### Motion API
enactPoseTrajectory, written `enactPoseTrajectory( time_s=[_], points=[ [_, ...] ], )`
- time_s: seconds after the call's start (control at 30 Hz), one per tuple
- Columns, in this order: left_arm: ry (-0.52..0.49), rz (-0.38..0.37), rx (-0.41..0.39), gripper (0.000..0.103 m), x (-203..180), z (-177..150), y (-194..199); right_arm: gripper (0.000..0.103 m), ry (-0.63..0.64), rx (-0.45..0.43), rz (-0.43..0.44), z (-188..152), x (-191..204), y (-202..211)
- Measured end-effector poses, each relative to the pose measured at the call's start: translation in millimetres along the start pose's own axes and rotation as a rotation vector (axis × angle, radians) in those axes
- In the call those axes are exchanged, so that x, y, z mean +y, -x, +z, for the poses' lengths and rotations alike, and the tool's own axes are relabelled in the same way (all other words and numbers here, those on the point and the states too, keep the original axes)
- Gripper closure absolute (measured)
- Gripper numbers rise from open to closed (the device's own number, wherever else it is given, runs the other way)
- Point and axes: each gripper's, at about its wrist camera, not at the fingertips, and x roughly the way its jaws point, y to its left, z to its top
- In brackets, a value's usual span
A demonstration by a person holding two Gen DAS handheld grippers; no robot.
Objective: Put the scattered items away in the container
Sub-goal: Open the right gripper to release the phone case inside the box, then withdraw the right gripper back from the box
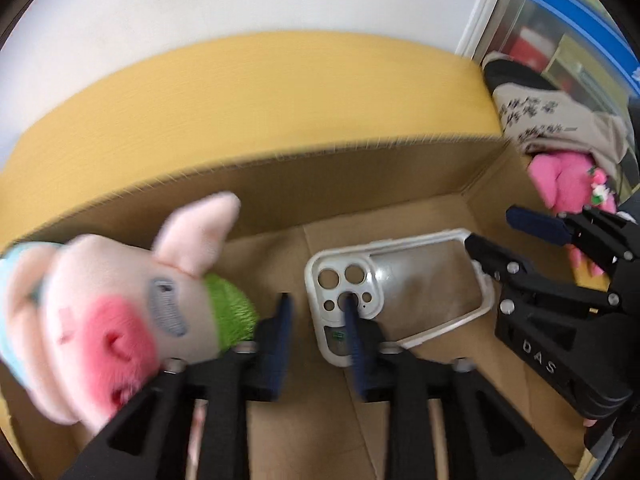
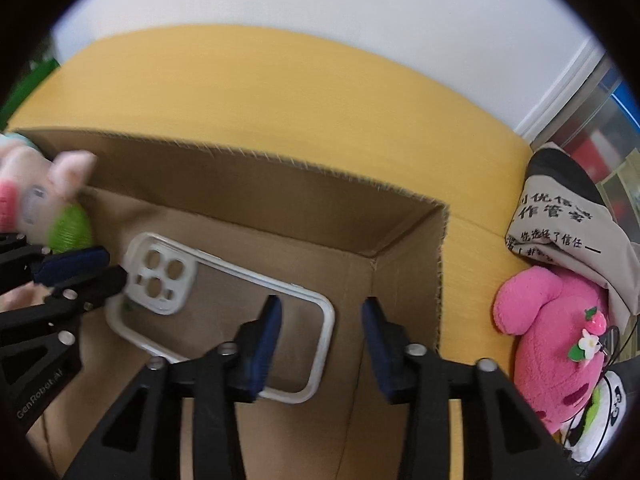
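Note:
An open cardboard box (image 1: pixel 320 184) (image 2: pixel 280 184) stands on a yellow table. A clear phone case (image 1: pixel 400 284) (image 2: pixel 224 308) lies flat on its floor. A pink pig plush (image 1: pixel 104 308) (image 2: pixel 36 196) with a green part is at the box's left side, blurred, beside my left gripper's left finger. My left gripper (image 1: pixel 318 312) is open and empty over the box, above the case's camera end; it also shows in the right wrist view (image 2: pixel 80 268). My right gripper (image 2: pixel 322 312) is open and empty over the box's right end; it also shows in the left wrist view (image 1: pixel 496 232).
A bright pink plush (image 2: pixel 552 344) (image 1: pixel 560 184) with a flower charm lies on the table right of the box. A beige cloth bag (image 2: pixel 568 224) (image 1: pixel 560 120) with black writing sits behind it. A white wall runs behind the table.

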Motion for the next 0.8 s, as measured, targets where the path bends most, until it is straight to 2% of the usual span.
enactPoseTrajectory(
  time_s=[0.07,0.1,0.13,0.17,0.23,0.33,0.4,0.53,0.63,0.73,0.8],
  points=[
    [-0.01,-0.015,-0.055,0.046,0,-4,27,0.06,-0.021,-0.056,0.051,-6,-2,22],
    [-0.019,-0.003,-0.084,0.039,0,-7,42,0.058,-0.033,-0.079,0.082,-11,-4,31],
    [-0.033,0.017,-0.121,0.027,2,-14,59,0.052,-0.045,-0.101,0.122,-18,-6,44],
    [-0.052,0.037,-0.162,0.021,5,-24,79,0.05,-0.056,-0.124,0.171,-28,-7,59],
    [-0.084,0.064,-0.216,0.019,15,-46,113,0.045,-0.055,-0.162,0.257,-59,-6,91],
    [-0.101,0.103,-0.259,0.018,40,-94,158,0.042,-0.055,-0.174,0.318,-108,-4,120],
    [-0.085,0.115,-0.262,0.018,56,-125,173,0.041,-0.056,-0.173,0.345,-138,-1,131],
    [-0.013,0.144,-0.245,0.018,78,-177,183,0.041,-0.075,-0.163,0.34,-181,8,133],
    [0.064,0.119,-0.202,0.018,84,-209,170,0.041,-0.102,-0.138,0.293,-199,17,120],
    [0.069,0.121,-0.164,0.018,86,-239,162,0.041,-0.13,-0.115,0.293,-213,21,112],
    [0.073,0.096,-0.135,0.018,88,-253,153,0.041,-0.135,-0.122,0.283,-224,23,111]
  ],
)
